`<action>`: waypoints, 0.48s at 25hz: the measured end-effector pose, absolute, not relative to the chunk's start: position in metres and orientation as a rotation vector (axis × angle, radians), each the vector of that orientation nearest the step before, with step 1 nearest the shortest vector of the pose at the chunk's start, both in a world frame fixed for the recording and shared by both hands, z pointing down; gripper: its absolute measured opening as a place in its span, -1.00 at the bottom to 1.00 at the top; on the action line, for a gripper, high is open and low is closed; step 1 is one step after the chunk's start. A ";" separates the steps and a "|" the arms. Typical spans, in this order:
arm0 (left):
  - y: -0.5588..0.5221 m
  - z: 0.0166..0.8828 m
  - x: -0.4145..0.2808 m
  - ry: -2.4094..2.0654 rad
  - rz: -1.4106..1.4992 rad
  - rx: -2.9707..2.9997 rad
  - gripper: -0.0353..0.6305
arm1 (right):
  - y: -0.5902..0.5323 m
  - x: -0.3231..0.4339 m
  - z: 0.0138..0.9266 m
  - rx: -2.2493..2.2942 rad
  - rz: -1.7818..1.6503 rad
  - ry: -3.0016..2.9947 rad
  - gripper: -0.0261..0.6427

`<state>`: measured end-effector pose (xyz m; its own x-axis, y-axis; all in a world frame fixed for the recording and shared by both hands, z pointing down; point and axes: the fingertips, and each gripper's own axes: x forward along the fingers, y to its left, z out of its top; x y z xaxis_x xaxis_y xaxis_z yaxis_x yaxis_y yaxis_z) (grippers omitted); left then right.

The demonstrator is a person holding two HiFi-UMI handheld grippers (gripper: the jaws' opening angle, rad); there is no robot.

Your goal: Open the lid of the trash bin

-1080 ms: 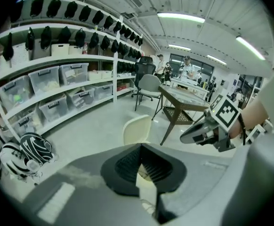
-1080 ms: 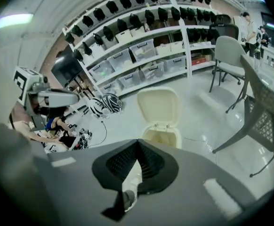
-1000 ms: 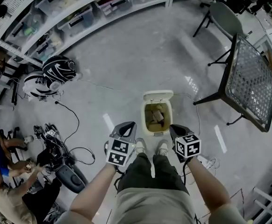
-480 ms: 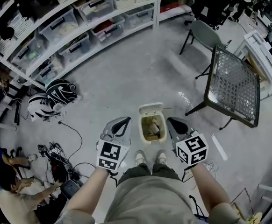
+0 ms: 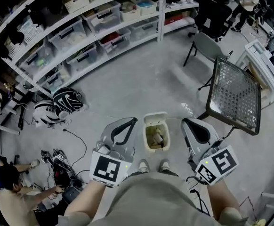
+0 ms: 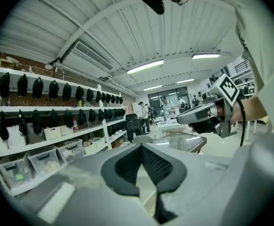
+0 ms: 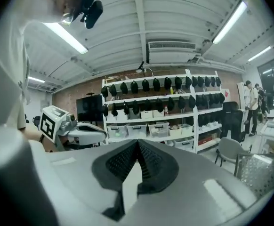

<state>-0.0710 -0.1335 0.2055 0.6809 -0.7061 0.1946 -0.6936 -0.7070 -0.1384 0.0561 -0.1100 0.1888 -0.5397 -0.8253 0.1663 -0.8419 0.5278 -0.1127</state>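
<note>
A small cream trash bin (image 5: 148, 142) stands on the floor just ahead of the person's shoes. Its lid (image 5: 156, 118) is tipped up at the far side, and scraps show inside. My left gripper (image 5: 132, 121) is held high to the left of the bin, jaws shut on nothing. My right gripper (image 5: 185, 122) is held high to the right of it, also shut and empty. In the left gripper view the pads (image 6: 132, 161) meet, and the right gripper (image 6: 205, 115) shows beyond. The right gripper view looks at shelves, with the left gripper (image 7: 83, 130) at the left.
Shelves with plastic boxes (image 5: 104, 18) curve across the far side. A mesh-topped table (image 5: 235, 97) and a chair (image 5: 206, 46) stand at the right. Striped bags (image 5: 64, 102) and cables (image 5: 57, 161) lie on the floor at the left, near a crouching person (image 5: 7, 192).
Both grippers have risen toward the head camera and spread apart. The view has tilted up, so the bin looks smaller. Its lid stays up.
</note>
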 end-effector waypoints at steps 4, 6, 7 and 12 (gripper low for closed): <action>-0.131 0.177 -0.073 1.207 -0.284 -2.803 -0.89 | -0.101 0.055 0.146 1.485 0.186 -2.745 -0.91; -0.132 0.167 -0.072 1.214 -0.270 -2.776 -0.89 | -0.100 0.056 0.129 1.494 0.122 -2.761 -0.91; -0.134 0.163 -0.072 1.224 -0.269 -2.759 -0.89 | -0.100 0.056 0.122 1.495 0.085 -2.760 -0.91; -0.137 0.147 -0.074 1.250 -0.268 -2.721 -0.89 | -0.104 0.065 0.104 1.498 0.022 -2.775 -0.91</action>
<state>-0.0743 -0.1367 0.1468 0.6401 -0.7611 0.1049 -0.7370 -0.6469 -0.1958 0.0649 -0.1042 0.1039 -0.5487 -0.8360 -0.0035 -0.8358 0.5487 -0.0175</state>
